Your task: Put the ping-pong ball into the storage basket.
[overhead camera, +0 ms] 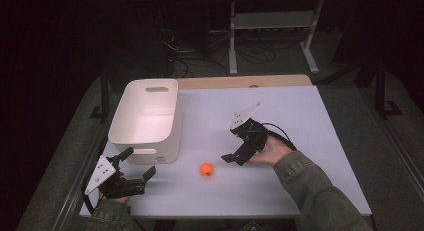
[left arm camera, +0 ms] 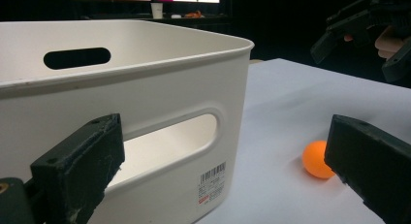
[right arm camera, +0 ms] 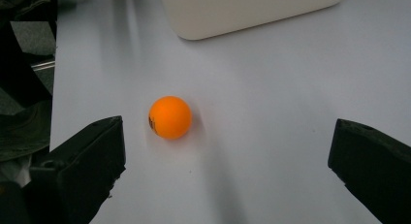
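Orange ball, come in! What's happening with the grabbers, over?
Both grippers open, left and right. Orange ball loose on table, between them. White bin beside it; path clear.

Left claw point(overhead camera: 137, 163) and right claw point(overhead camera: 231, 145), both spread wide, empty.

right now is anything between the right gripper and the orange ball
Nothing visible. The right gripper is open and points at the orange ball, with bare white table between them. The white bin sits farther left, off that line.
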`<act>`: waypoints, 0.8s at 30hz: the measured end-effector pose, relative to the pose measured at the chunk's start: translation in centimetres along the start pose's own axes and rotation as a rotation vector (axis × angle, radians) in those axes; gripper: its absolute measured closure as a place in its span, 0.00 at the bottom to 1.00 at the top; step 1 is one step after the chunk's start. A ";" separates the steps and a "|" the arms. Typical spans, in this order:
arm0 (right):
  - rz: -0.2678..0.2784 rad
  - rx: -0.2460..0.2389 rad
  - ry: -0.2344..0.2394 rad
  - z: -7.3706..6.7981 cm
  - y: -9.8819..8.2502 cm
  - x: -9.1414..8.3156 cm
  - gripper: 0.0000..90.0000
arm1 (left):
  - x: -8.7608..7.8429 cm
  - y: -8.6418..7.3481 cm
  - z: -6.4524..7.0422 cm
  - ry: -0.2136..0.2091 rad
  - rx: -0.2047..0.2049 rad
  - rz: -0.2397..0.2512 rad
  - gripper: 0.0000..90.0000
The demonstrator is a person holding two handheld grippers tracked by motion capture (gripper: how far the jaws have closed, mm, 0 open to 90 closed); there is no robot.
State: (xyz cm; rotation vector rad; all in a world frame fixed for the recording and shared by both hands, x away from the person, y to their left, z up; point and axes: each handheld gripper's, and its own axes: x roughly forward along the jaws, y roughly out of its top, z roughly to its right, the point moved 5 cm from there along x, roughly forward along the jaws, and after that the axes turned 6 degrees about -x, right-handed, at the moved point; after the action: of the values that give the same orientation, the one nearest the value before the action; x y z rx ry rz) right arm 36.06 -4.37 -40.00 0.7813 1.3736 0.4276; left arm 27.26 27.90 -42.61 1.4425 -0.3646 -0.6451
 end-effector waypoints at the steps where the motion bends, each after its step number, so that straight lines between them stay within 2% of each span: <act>1: -0.007 0.002 0.008 0.0 0.1 0.2 0.00 | 0.0 0.0 0.0 0.000 0.000 0.002 0.00; 8: -0.033 -0.019 0.048 -0.2 0.8 1.5 0.00 | 0.0 0.0 0.0 0.001 -0.001 0.003 0.00; 24: -0.070 -0.042 0.089 -0.5 1.4 3.5 0.00 | 0.0 0.0 -0.1 0.000 -0.002 0.004 0.00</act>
State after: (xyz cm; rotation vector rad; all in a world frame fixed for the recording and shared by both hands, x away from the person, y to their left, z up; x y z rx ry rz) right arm 36.41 -0.88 -41.50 0.6841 1.4657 0.4390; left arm 27.26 27.97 -42.57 1.4394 -0.3667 -0.6419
